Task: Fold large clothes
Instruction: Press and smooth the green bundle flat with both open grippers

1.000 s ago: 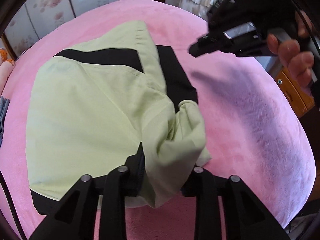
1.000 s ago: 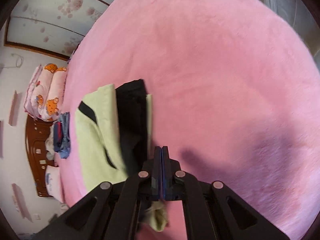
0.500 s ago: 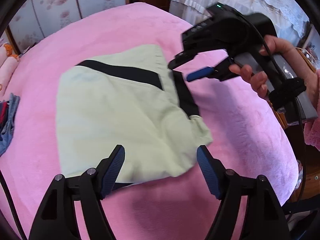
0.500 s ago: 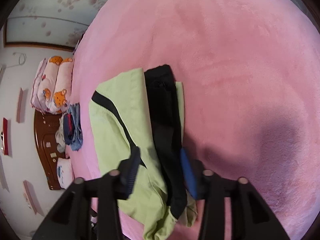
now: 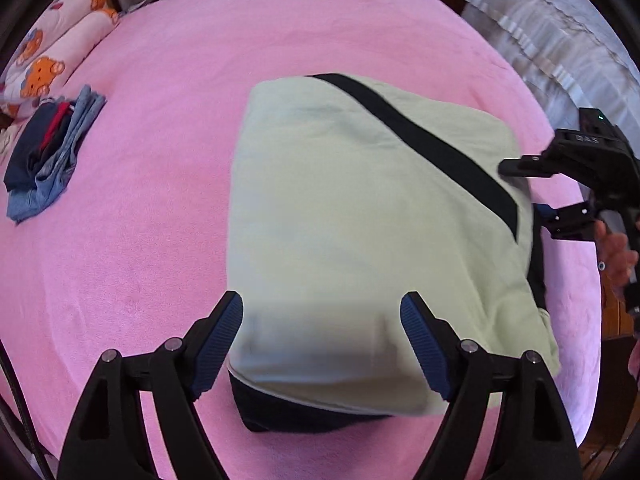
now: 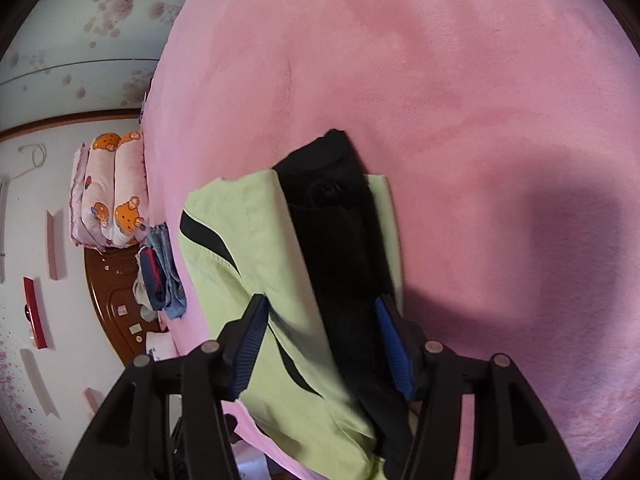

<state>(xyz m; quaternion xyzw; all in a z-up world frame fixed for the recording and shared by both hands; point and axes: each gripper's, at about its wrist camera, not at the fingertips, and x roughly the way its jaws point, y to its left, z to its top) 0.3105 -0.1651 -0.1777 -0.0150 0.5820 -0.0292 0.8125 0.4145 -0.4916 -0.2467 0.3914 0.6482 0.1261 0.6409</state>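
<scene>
Both grippers are standing open over the folded garment (image 5: 360,220), which is lying on the pink blanket (image 5: 160,200) of the bed. Seen from its own camera, the left gripper (image 5: 322,340) is hovering with its jaws spread wide over the garment's near edge, the blue pads (image 5: 218,340) clear of the cloth; its jaws have just been opening, and nothing is clamped between them. From the right wrist, the right gripper (image 6: 322,350) is straddling the thick edge where the pale green fabric and the black band (image 6: 340,260) are stacked, its jaws about half apart and also just opened; the cloth is sitting between the pads but looks loose, not pinched. From the left view this gripper (image 5: 532,192) is reaching in at the garment's right side, with a hand (image 5: 616,252) behind it. The garment is looking soft, light and limp, several layers deep, so it will probably sag and slide apart if lifted by a single layer. A sound hold would likely be at a folded edge or corner, pinching all layers together, one gripper at each end of the same edge. The plush blanket may be dragging on the cloth, so lifting rather than pulling seems wiser. A small pile of other clothes (image 5: 48,156) is lying well apart, near the pillows (image 5: 52,52).
</scene>
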